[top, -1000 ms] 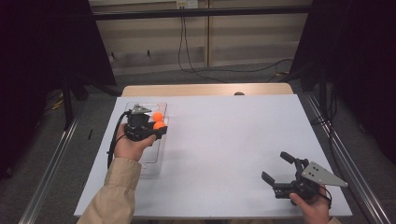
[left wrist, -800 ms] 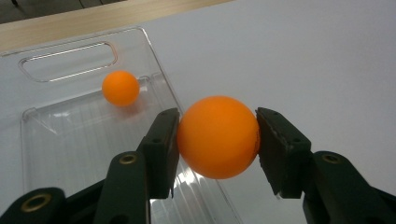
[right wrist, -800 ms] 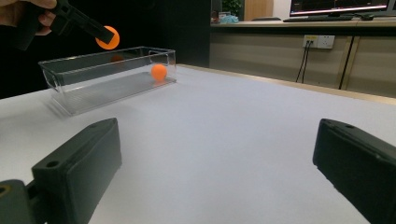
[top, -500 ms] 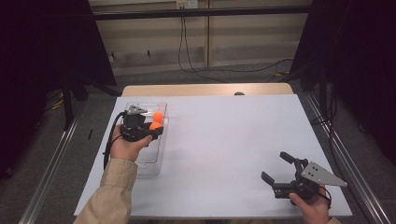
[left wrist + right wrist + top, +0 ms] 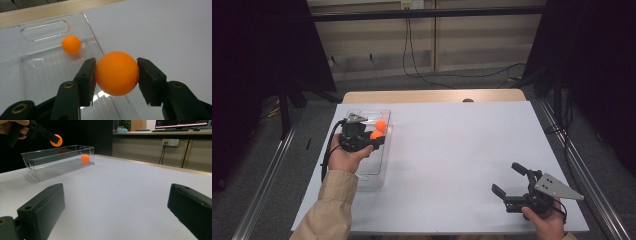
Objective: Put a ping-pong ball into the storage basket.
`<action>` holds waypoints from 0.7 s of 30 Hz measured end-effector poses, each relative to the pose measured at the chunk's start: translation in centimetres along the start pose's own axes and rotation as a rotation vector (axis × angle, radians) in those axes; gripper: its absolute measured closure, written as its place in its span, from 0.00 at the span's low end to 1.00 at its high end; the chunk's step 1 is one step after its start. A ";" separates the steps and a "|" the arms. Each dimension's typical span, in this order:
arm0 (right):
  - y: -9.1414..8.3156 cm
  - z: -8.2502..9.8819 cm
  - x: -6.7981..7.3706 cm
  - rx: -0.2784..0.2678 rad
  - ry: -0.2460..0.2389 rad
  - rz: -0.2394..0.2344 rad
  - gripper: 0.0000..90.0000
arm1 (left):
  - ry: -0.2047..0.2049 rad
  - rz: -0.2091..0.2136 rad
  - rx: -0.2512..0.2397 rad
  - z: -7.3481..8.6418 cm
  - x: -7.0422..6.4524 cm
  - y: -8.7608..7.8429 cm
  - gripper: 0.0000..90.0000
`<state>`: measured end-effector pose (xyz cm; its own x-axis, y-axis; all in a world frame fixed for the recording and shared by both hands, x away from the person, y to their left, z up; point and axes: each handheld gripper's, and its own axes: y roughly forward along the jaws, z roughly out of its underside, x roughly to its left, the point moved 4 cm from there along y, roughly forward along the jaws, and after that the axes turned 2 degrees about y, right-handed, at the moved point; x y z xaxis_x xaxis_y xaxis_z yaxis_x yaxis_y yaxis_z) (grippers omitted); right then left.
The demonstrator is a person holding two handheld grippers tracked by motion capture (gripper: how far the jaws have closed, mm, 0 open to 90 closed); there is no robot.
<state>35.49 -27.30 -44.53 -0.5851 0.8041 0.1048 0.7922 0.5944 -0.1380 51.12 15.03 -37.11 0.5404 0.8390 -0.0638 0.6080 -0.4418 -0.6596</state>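
Note:
My left gripper [image 5: 377, 138] is shut on an orange ball [image 5: 375, 135], held just above the right wall of a clear plastic tray [image 5: 371, 172] at the table's left. In the left gripper view both black pads press the ball [image 5: 116, 73] from either side. A second orange ball [image 5: 71, 45] lies in the tray [image 5: 45, 27] near its far handle end, and it is apart from the held one. My right gripper [image 5: 508, 179] rests open near the front right edge. Its wide-set jaws have nothing between them [image 5: 116, 202].
The white table top [image 5: 462, 150] runs from the tray to the right gripper. A wooden strip [image 5: 432, 96] borders the far edge. Metal rails [image 5: 579, 170] flank both sides. A desk with a monitor [image 5: 180, 123] stands beyond the table.

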 end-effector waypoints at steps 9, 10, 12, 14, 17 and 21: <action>0.0 0.0 0.0 -0.001 0.000 -0.006 0.01 | 0.000 -0.014 0.008 0.3 0.6 -0.3 0.57; 0.0 0.0 0.0 -0.003 0.002 -0.007 0.01 | 0.000 -0.014 0.008 0.3 0.7 -0.3 0.57; 0.0 0.0 0.0 0.000 0.003 -0.002 0.01 | -0.014 -0.017 0.000 0.3 0.7 -0.2 0.57; 0.0 0.0 0.0 -0.001 0.002 -0.002 0.01 | -0.011 -0.019 0.004 0.4 0.8 -0.2 0.57; 0.0 0.0 0.0 0.000 0.002 -0.002 0.01 | -0.001 -0.021 0.012 0.6 1.0 -0.2 0.57; 0.0 0.0 0.0 -0.003 0.004 -0.002 0.01 | -0.001 -0.019 0.014 0.7 1.0 -0.1 0.57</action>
<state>35.50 -27.27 -44.52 -0.5861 0.8029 0.1088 0.7915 0.5961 -0.1348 51.18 16.20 -37.62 0.5279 0.8477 -0.0517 0.6101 -0.4209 -0.6713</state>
